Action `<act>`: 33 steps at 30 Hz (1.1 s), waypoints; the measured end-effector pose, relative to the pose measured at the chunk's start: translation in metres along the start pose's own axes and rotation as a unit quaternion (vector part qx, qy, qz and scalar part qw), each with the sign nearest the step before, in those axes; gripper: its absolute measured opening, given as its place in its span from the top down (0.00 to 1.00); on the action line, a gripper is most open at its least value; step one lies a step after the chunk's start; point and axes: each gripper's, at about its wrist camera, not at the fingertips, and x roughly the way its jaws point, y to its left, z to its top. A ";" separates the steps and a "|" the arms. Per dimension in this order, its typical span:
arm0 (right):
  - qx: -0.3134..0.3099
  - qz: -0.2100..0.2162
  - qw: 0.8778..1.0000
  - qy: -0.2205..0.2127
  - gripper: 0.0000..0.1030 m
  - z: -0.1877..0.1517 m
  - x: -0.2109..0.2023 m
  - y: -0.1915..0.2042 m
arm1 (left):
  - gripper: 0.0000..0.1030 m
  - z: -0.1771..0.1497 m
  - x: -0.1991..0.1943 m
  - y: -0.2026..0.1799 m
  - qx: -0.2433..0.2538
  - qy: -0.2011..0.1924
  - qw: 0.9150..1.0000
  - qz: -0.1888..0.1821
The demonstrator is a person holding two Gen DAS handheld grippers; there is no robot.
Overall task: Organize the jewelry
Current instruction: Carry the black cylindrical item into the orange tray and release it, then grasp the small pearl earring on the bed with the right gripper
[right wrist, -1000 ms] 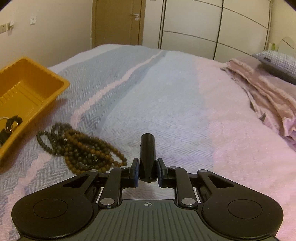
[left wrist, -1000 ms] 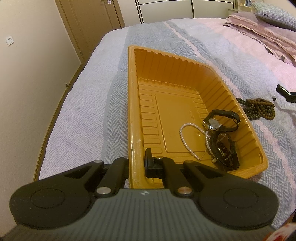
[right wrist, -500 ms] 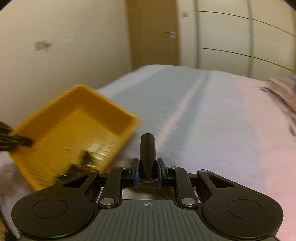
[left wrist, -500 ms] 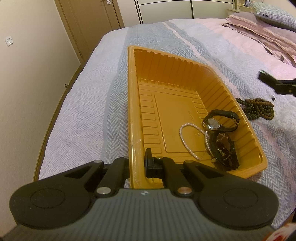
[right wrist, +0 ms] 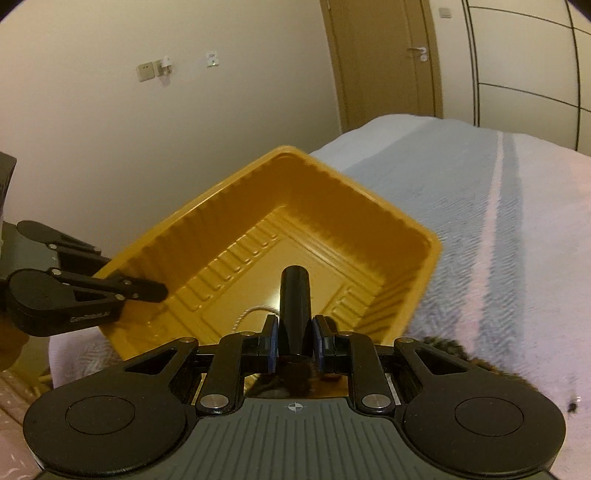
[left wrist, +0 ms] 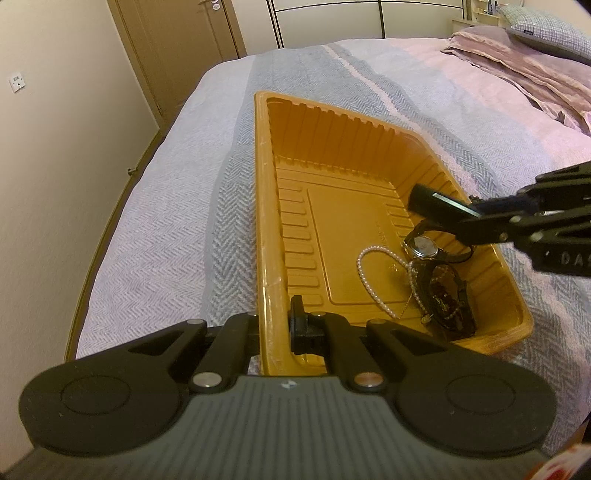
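At the bottom of the left view, our left gripper [left wrist: 275, 325] is clamped shut on the near wall of the orange tray [left wrist: 266, 206], we judge to steady it on the bed [left wrist: 155, 221]. Right of centre, our right gripper [left wrist: 476, 214] pinches a black tube [left wrist: 430, 201] over the watch [left wrist: 424, 245] and pearls [left wrist: 369, 280]. Beads [right wrist: 461, 350] lie half hidden at lower right in the right view; the dark piece by the pearls stays unclear.

Bead pile [right wrist: 458, 352] mostly hidden behind right gripper [right wrist: 294, 341], pillow [left wrist: 546, 27] cropped
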 end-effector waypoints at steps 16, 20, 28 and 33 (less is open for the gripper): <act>0.004 0.027 0.999 0.018 0.81 -0.009 0.017 0.007 | 0.97 0.000 0.000 0.001 0.000 0.000 1.000 -0.001; 0.000 0.045 0.999 0.019 0.77 -0.012 0.018 0.009 | 0.97 -0.001 0.001 0.001 0.000 0.000 1.000 0.000; 0.032 -0.006 0.999 -0.014 0.58 -0.025 -0.020 -0.021 | 0.97 -0.002 0.002 0.002 -0.003 -0.001 1.000 -0.003; 0.071 -0.100 0.992 -0.026 0.57 -0.046 -0.056 -0.070 | 0.98 -0.002 0.002 0.002 -0.003 -0.001 1.000 -0.002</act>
